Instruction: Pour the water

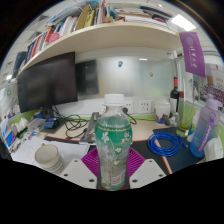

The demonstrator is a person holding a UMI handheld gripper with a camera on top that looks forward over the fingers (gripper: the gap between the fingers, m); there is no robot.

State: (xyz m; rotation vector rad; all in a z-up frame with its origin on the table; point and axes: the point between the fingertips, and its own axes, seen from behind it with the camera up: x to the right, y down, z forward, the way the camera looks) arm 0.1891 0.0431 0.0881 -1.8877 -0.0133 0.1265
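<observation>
A clear plastic water bottle [113, 140] with a white cap and a green label stands upright between my gripper's [112, 168] two fingers. The purple pads [93, 160] press against both of its sides, so the gripper is shut on it. The bottle appears held above the desk [75, 145]. A pale round cup or bowl [48, 157] sits on the desk to the left of the fingers. The bottle's base is hidden below the fingers.
A dark monitor [48, 82] stands at the back left with cables below it. A blue coiled cable [165, 144] lies to the right. A translucent bottle [203, 128] stands at the far right. A dark bottle [175, 98] stands by the wall. A bookshelf [90, 22] hangs overhead.
</observation>
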